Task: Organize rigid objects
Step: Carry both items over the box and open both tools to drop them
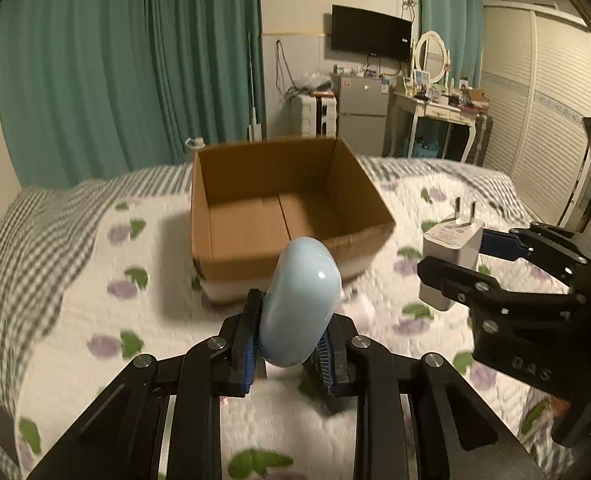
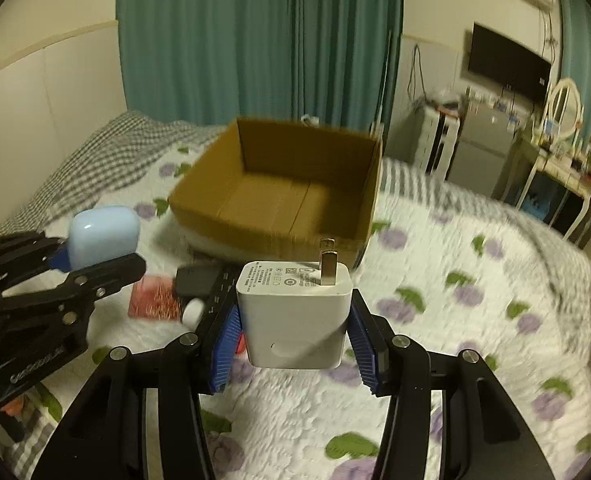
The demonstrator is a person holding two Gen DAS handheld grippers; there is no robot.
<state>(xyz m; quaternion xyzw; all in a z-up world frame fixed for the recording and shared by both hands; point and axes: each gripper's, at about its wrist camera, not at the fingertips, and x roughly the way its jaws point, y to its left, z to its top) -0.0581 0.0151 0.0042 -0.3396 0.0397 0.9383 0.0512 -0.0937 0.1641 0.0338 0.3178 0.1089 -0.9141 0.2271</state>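
Gripping a pale blue case, the left claw is closed on it above the bed, just before the open box. The right claw appears alongside, clamping a white charger.

Right wrist view: right claw closed on the charger, prongs up, short of the box; a red card and a black item lie on the bed.

Dim warm indoor light, motion-blurred bedding, fisheye bending, dark vignetted corners
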